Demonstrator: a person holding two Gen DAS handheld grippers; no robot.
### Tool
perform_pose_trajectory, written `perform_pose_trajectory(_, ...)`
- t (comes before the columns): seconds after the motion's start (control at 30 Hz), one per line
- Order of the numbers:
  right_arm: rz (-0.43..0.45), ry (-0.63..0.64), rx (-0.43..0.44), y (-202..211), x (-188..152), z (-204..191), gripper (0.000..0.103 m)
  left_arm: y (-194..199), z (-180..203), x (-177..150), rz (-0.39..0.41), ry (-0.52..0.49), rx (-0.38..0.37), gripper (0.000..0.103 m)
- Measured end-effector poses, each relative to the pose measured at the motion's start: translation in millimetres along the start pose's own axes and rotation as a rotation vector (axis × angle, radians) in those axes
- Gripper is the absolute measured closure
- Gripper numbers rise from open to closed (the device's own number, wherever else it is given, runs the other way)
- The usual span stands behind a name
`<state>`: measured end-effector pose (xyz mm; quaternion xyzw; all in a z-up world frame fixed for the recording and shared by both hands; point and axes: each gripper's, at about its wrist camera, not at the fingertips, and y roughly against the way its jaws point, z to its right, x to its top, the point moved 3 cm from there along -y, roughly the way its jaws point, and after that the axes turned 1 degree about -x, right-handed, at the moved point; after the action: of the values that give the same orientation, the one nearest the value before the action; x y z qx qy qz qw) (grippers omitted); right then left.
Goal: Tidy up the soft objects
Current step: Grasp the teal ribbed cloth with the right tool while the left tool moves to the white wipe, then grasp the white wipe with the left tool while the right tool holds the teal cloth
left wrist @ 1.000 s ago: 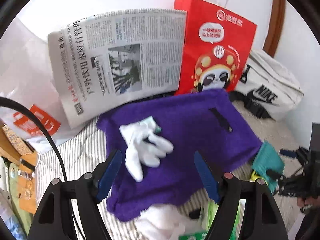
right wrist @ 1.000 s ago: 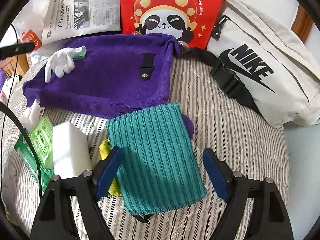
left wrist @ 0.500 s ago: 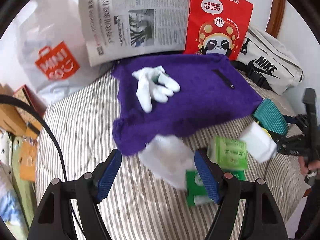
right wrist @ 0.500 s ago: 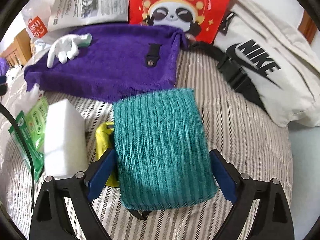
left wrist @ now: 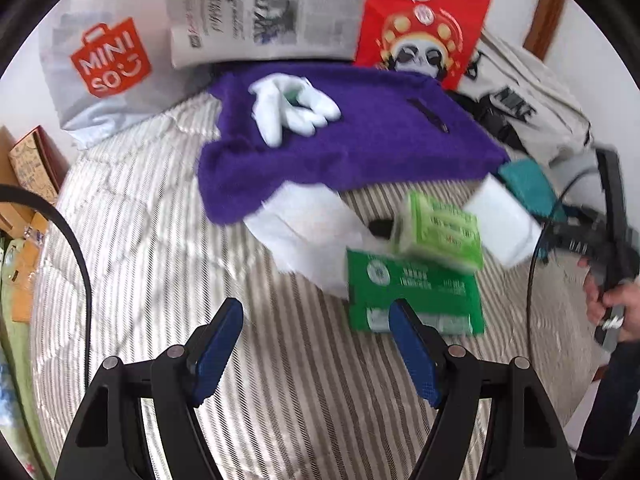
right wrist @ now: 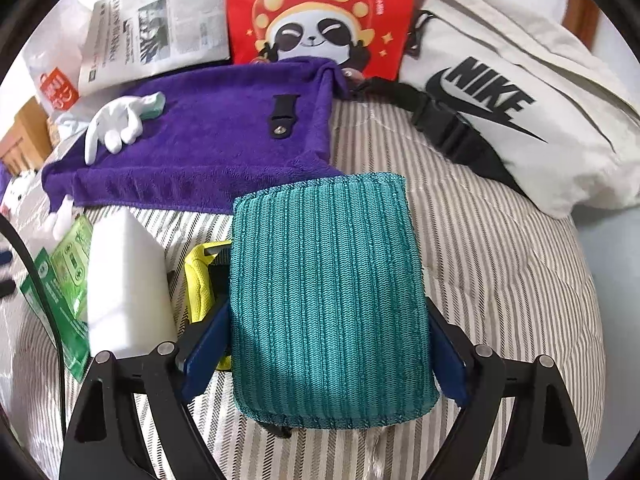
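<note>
here our right gripper (right wrist: 326, 354) stood spread around the teal cloth (right wrist: 328, 300), its jaws having just closed a little, pads hard by the cloth's edges; whether they pressed it we could not tell. the cloth lay on the striped bed (right wrist: 500, 248), the purple towel (right wrist: 208, 140) at its eleven o'clock. our left gripper (left wrist: 316, 350) hung spread and empty above bare bedding, the green packets (left wrist: 412, 292) at its one o'clock.
</note>
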<state>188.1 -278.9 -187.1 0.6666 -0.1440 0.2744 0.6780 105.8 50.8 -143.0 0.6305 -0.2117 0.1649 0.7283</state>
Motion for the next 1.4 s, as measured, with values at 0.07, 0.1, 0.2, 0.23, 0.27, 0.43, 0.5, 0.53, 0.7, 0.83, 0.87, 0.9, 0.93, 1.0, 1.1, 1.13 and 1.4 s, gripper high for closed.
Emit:
perform_pose_trajectory(0.07,0.007,-0.026,-0.008,5.2,-0.4,1.8,0.015,-5.5,5.9,-7.5,-0.015,-0.024,-0.001,0.029)
perform_pose_trajectory(0.1,0.015,-0.041,-0.004,8.9,-0.1,2.5,0.015,-6.9,7.8,-9.9,-0.018,-0.033,-0.003,0.029)
perform_pose_trajectory(0.2,0.032,-0.058,-0.003,19.2,-0.9,3.4,0.015,-8.2,8.2,-13.5,-0.011,-0.048,0.0,0.029)
perform_pose_trajectory(0.23,0.036,-0.066,-0.005,22.2,-1.1,4.0,0.015,-7.5,6.8,-12.6,-0.003,-0.048,0.007,0.029)
perform_pose_trajectory(0.27,0.04,-0.076,-0.003,25.0,-1.3,4.5,0.015,-6.3,5.1,-10.7,0.012,-0.05,0.016,0.029)
perform_pose_trajectory(0.43,0.066,-0.117,0.024,37.4,-0.9,3.6,0.015,-16.8,-10.4,11.1,0.018,0.046,0.011,0.029)
perform_pose_trajectory(0.5,0.066,-0.115,0.028,39.4,-1.5,1.1,0.015,-26.8,-12.2,22.5,0.021,0.064,0.0,0.029)
perform_pose_trajectory(0.53,0.064,-0.112,0.033,40.0,-2.5,-0.4,0.015,-32.3,-12.0,27.0,0.018,0.066,0.004,0.029)
perform_pose_trajectory(0.7,0.054,-0.108,0.027,38.9,-6.2,-1.6,0.015,-64.8,-2.3,39.5,-0.049,0.042,0.016,0.033)
perform_pose_trajectory(0.83,0.059,-0.121,0.032,39.7,-6.7,0.9,0.015,-68.8,17.0,35.8,-0.027,-0.06,0.074,0.053)
perform_pose_trajectory(0.87,0.061,-0.122,0.031,40.3,-6.3,0.9,0.015,-67.9,20.5,35.3,-0.017,-0.087,0.075,0.068)
perform_pose_trajectory(0.9,0.064,-0.122,0.03,41.3,-5.9,0.8,0.015,-66.4,23.4,33.2,-0.008,-0.108,0.075,0.074)
perform_pose_trajectory(0.93,0.066,-0.122,0.03,42.3,-5.5,0.7,0.015,-64.1,23.6,31.7,0.0,-0.12,0.072,0.089)
perform_pose_trajectory(1.0,0.07,-0.125,0.034,43.9,-4.9,0.4,0.015,-56.6,22.2,28.3,0.006,-0.126,0.052,0.094)
perform_pose_trajectory(1.1,0.075,-0.129,0.046,45.7,-4.5,-0.8,0.015,-49.7,11.2,24.2,-0.004,-0.108,0.035,0.094)
perform_pose_trajectory(1.13,0.076,-0.128,0.048,45.9,-4.6,-1.7,0.015,-47.1,6.9,22.0,-0.005,-0.099,0.03,0.094)
perform_pose_trajectory(1.4,0.079,-0.13,0.048,48.1,-6.0,-3.5,0.015,-28.0,-31.3,17.2,0.033,-0.025,0.081,0.094)
